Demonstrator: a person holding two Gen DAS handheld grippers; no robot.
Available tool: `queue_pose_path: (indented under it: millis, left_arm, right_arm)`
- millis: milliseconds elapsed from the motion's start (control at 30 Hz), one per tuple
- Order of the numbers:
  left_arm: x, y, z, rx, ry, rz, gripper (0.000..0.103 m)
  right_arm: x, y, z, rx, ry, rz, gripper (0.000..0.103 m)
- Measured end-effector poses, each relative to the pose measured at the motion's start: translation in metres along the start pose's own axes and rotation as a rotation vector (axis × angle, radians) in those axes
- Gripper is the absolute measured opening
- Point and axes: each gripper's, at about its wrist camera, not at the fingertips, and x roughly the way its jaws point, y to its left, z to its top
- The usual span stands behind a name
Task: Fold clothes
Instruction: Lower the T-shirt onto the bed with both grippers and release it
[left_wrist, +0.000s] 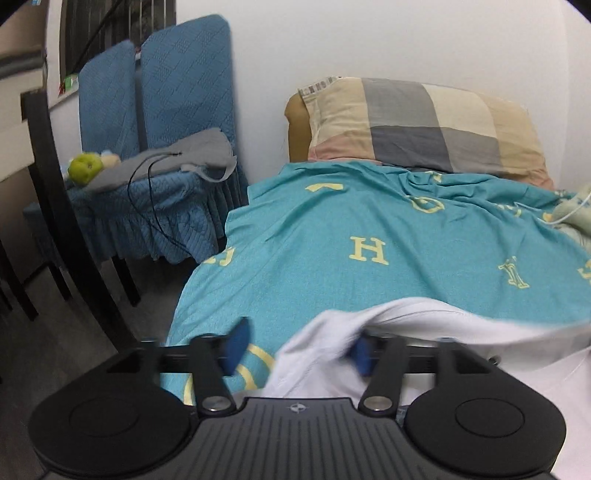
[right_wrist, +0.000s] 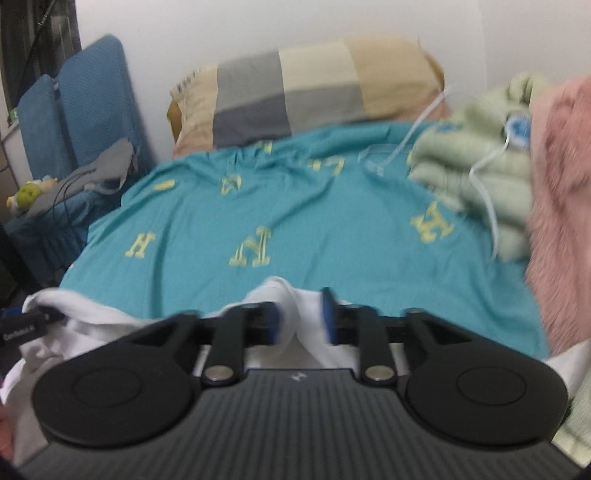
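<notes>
A white garment (left_wrist: 424, 325) lies bunched at the near edge of the bed on a teal sheet with yellow letters (left_wrist: 332, 229). My left gripper (left_wrist: 299, 349) is open, with the cloth draped over its right blue finger (left_wrist: 364, 354) and the left finger bare. In the right wrist view the white garment (right_wrist: 291, 314) rises in a fold between the blue pads of my right gripper (right_wrist: 301, 319). The jaws stand a small way apart with the cloth between them; whether they pinch it is unclear. The left gripper's body (right_wrist: 26, 325) shows at the left edge.
A checked pillow (left_wrist: 417, 122) lies at the head of the bed by the white wall. A blue-covered chair (left_wrist: 155, 155) with grey cloth, a cable and a green toy stands left. A green blanket (right_wrist: 476, 184) and pink fluffy cloth (right_wrist: 557, 206) lie on the right.
</notes>
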Motion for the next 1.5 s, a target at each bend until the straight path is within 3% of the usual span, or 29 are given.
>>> queue_pose_path:
  millis: [67,133,367,600,700,833,933,1033,1200,1267,1367,1500]
  left_arm:
    - [-0.02,0.012,0.006,-0.015,0.006,-0.015,0.09]
    - [-0.051,0.021,0.014,-0.014,0.007,-0.023,0.096]
    - [-0.185,0.054,0.0,0.01,-0.025,-0.045,0.1]
    - [-0.329,0.063,-0.049,-0.04,-0.047,-0.06,0.1]
    - [-0.38,0.07,-0.072,-0.108,-0.014,-0.103,0.1]
    - [-0.417,0.096,-0.098,-0.29,0.057,-0.166,0.1]
    - [-0.417,0.116,-0.116,-0.424,0.109,-0.186,0.099]
    - [-0.405,0.136,-0.124,-0.546,0.146,-0.169,0.097]
    - [-0.371,0.178,-0.136,-0.766,0.166,-0.076,0.096]
    - [-0.349,0.194,-0.14,-0.836,0.197,-0.055,0.089]
    - [-0.31,0.205,-0.149,-0.892,0.251,-0.051,0.084]
    - [-0.272,0.203,-0.158,-0.884,0.297,-0.054,0.074]
  right_arm:
    - [-0.01,0.002,-0.001,0.012,0.012,0.025,0.055]
    - [-0.029,0.008,-0.001,0.003,0.002,0.044,0.066]
    - [-0.139,0.019,-0.01,0.024,-0.045,0.09,0.066]
    - [-0.275,0.015,-0.056,0.051,-0.09,0.123,0.067]
    - [-0.33,0.014,-0.077,0.03,-0.11,0.129,0.067]
    - [-0.389,0.011,-0.1,0.018,-0.105,0.124,0.067]
    - [-0.412,0.006,-0.114,0.074,-0.075,0.16,0.067]
    - [-0.42,-0.004,-0.13,0.128,-0.12,0.228,0.067]
    - [-0.382,-0.026,-0.156,0.189,-0.039,0.227,0.067]
    - [-0.367,-0.035,-0.159,0.26,0.004,0.238,0.068]
    - [-0.35,-0.044,-0.163,0.354,0.046,0.265,0.069]
    - [-0.332,-0.04,-0.167,0.359,0.061,0.27,0.069]
